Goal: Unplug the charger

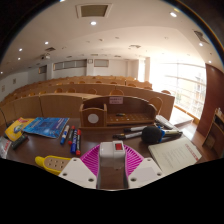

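Observation:
My gripper (pixel 112 158) is low over a wooden desk (pixel 60 150). A small white block with a red mark on top, the charger (pixel 112 147), sits between the pink pads (pixel 91 158) at the fingertips. Both pads lie against its sides, so the fingers look shut on it. What it is plugged into is hidden below the fingers.
A wooden desktop box (pixel 105 112) stands just beyond the fingers. To the left are a blue book (pixel 45 126), markers (pixel 70 138) and a yellow object (pixel 50 163). To the right are a black cylinder (pixel 155 134) and white paper (pixel 175 153). Rows of lecture-hall benches lie behind.

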Demonstrator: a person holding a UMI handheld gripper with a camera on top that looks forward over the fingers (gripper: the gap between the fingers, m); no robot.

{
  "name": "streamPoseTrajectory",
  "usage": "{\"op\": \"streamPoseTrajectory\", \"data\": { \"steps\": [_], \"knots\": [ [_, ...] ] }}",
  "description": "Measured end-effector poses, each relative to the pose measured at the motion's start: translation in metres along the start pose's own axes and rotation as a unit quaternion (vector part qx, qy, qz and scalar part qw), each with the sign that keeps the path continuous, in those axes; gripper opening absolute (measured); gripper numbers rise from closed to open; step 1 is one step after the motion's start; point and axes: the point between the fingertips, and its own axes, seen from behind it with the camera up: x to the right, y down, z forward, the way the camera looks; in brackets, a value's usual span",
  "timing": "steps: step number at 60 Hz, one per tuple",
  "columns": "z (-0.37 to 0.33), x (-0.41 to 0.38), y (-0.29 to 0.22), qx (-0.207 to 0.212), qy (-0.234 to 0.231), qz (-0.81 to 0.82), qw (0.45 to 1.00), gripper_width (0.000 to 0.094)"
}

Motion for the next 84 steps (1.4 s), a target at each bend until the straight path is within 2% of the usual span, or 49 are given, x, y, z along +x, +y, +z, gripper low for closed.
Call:
{"op": "streamPoseTrajectory", "data": {
  "steps": [2, 13, 17, 20, 24, 26, 32, 46, 63, 84],
  "knots": [
    [-0.018, 0.008, -0.014, -0.012, 0.002, -0.001, 1.0, 0.0317],
    [-0.023, 0.015, 0.02, -0.04, 0.003, 0.002, 0.999, 0.0392],
    [-0.026, 0.017, 0.025, -0.045, 0.005, 0.001, 0.999, 0.0462],
    [-0.035, 0.015, 0.027, -0.053, 0.002, -0.003, 0.999, 0.0595],
    [-0.047, 0.01, 0.027, -0.054, -0.006, -0.003, 0.999, 0.0869],
    [-0.056, 0.01, 0.023, -0.051, -0.006, -0.004, 0.999, 0.083],
    [-0.097, 0.008, 0.009, -0.04, -0.001, -0.018, 0.999, 0.0857],
    [-0.219, -0.006, -0.017, -0.016, 0.007, -0.022, 1.0, 0.0841],
    [-0.368, -0.027, -0.008, -0.005, 0.027, -0.015, 1.0, 0.0842],
    [-0.445, -0.039, 0.002, 0.001, 0.038, -0.027, 0.999, 0.0845]
  ]
}}
